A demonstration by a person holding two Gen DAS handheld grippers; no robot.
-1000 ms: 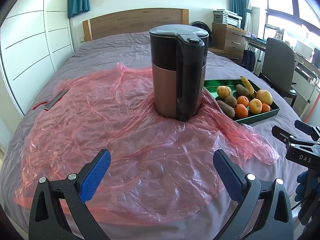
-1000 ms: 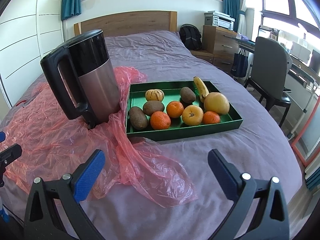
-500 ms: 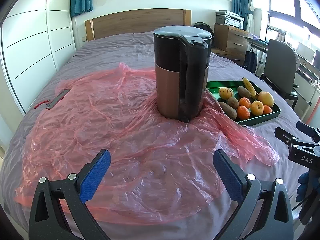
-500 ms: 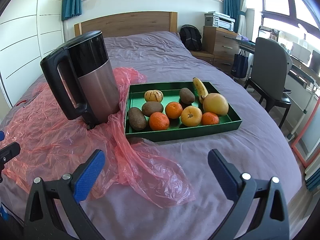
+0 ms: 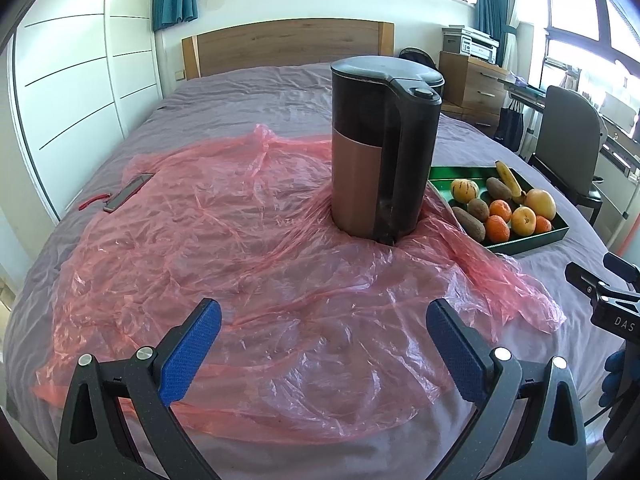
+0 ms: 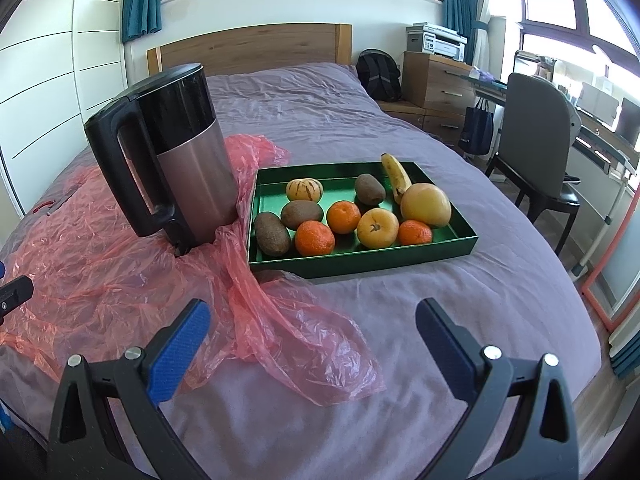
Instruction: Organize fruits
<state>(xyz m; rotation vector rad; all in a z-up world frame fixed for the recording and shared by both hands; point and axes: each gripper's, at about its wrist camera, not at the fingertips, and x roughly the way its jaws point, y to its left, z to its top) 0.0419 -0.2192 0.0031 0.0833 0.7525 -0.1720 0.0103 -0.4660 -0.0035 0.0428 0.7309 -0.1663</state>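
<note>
The left tool [image 5: 320, 344] gapes wide and empty over pink plastic [image 5: 240, 260]. A kettle [image 6: 168, 168] stands beside the green tray [image 6: 360, 258] of oranges, kiwis and a banana [image 6: 396, 176]. The right tool [image 6: 312, 344] gapes empty too.

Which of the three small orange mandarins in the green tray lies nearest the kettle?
The mandarin in the front row of the green tray, beside the brown fruit; the other two lie farther right, away from the kettle.
</note>
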